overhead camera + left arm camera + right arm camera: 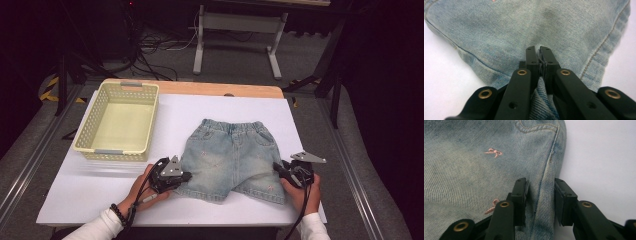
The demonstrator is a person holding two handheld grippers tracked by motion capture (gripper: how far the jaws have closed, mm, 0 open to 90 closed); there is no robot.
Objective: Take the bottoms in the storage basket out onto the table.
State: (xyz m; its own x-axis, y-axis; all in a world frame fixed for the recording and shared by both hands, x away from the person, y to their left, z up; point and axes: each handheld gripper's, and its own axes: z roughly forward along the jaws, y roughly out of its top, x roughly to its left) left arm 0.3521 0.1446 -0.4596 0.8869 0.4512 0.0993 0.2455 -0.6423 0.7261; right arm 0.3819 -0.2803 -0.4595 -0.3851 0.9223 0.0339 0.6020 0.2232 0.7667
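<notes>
Two grippers work the shorts' leg ends: the left gripper is pinched tight on a raised fold of soft, ribbed pale denim shorts, while the right gripper stands part-open astride the side seam, apparently readying a fold, the garment flat on the white table beside an empty yellow lattice basket.

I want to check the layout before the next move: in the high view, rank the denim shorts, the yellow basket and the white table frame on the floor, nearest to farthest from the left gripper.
From the left gripper:
1. Denim shorts, its left leg hem pinched in the jaws.
2. Yellow basket, just beyond, at the table's left.
3. White table frame, on the floor past the table's far edge.
</notes>
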